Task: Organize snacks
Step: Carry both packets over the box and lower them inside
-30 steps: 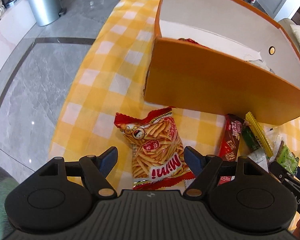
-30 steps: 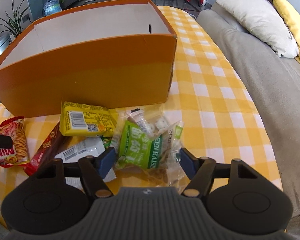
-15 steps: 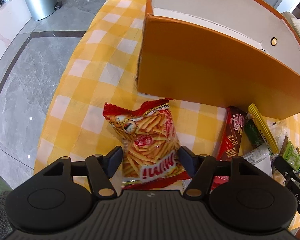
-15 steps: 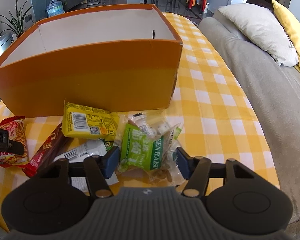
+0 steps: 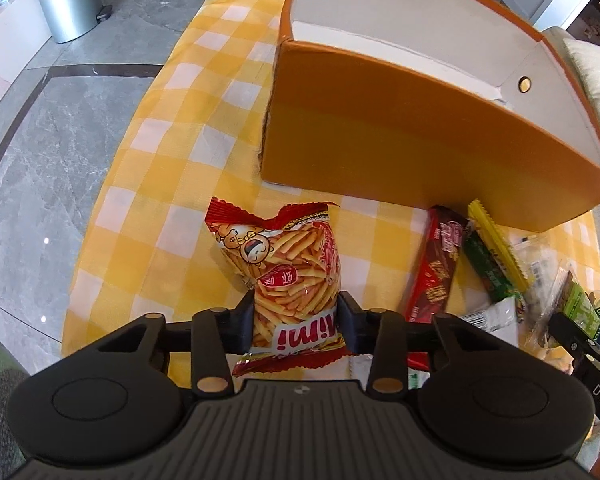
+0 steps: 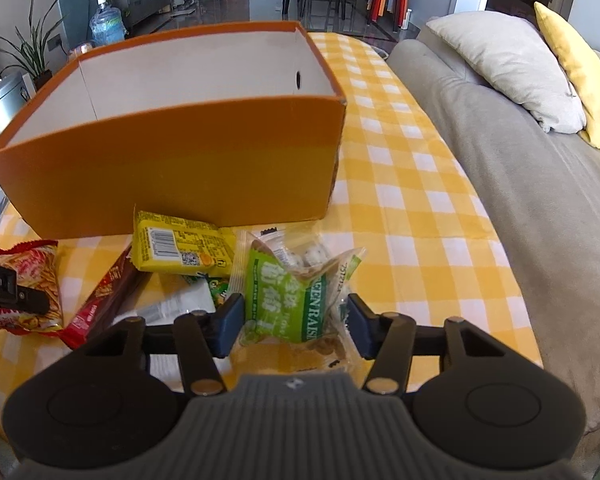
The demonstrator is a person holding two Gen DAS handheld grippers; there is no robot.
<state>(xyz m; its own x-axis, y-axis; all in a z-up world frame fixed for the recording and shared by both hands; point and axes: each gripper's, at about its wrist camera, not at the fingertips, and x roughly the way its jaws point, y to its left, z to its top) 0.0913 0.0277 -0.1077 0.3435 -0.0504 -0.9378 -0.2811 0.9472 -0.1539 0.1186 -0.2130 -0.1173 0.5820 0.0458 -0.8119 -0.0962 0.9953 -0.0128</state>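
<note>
The left gripper (image 5: 296, 316) has just been closing: a second ago its jaws stood wide on either side of the red shrimp-stick bag (image 5: 290, 276), and now both pads press the bag's lower half and pinch it narrower between them. The right gripper (image 6: 292, 322) has been closing too, though less; the green raisin packet (image 6: 288, 300) sits between its jaws, the left pad touching the wrapper, while I cannot tell whether the right pad meets the clear crinkled edge.

The shrimp-stick bag is red with a clear-looking picture of orange sticks, a cartoon face near its top and white lettering just ahead of the pads. The raisin packet is green and white, crumpled, with pale sweets showing behind it.

Beyond both sets of jaws stands the orange box (image 6: 172, 168), open-topped and white inside, on the yellow checked cloth (image 5: 148, 184). To the right of the left jaws lies a dark red wafer bar (image 5: 434, 272).

Only the right wrist view shows the yellow packet (image 6: 180, 246) face-on with its barcode, left of and beyond the jaws, and the grey sofa (image 6: 500, 184) on the right. Only the left wrist view shows the grey floor and a metal bin (image 5: 66, 0).
</note>
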